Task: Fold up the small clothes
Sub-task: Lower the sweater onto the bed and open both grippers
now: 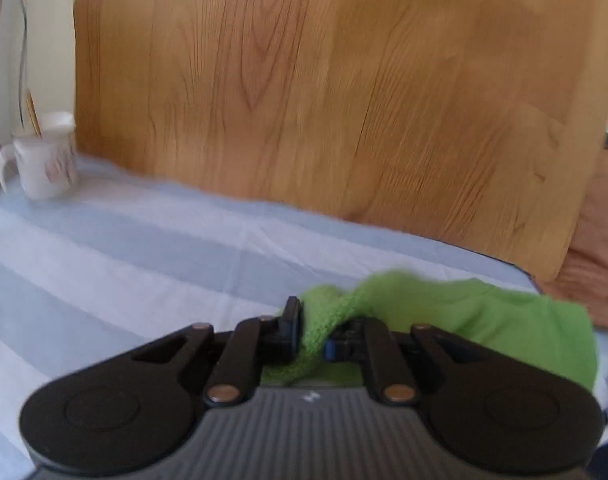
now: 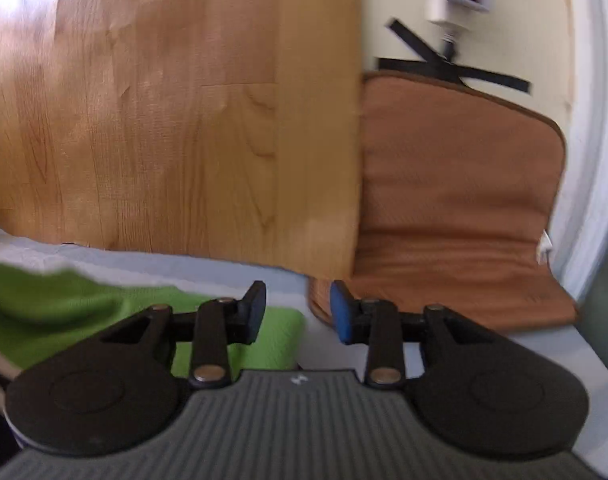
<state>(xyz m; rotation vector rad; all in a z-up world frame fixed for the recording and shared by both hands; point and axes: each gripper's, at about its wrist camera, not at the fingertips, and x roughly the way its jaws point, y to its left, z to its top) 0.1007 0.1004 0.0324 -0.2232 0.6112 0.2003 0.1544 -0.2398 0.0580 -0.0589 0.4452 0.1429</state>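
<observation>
From the left wrist, the left tool (image 1: 311, 334) pinches a bunched fold of the bright green knitted cloth (image 1: 483, 320), lifted off the pale blue striped sheet (image 1: 124, 248). A white handled mug (image 1: 44, 156) stands far left.

From the right wrist, the right tool (image 2: 298, 312) is spread, holding nothing, just beside the cloth's edge (image 2: 64, 300). A brown padded cushion (image 2: 455, 200) lies beyond.

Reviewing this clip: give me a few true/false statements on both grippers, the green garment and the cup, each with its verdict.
1. The left gripper is shut on the green garment. True.
2. The right gripper grips the garment too. False: its jaws stand apart and hold nothing.
3. A white cup stands on the striped sheet, far left. True.
4. The garment is red. False: it is green.
5. A brown cushion lies beyond the right gripper. True.
</observation>
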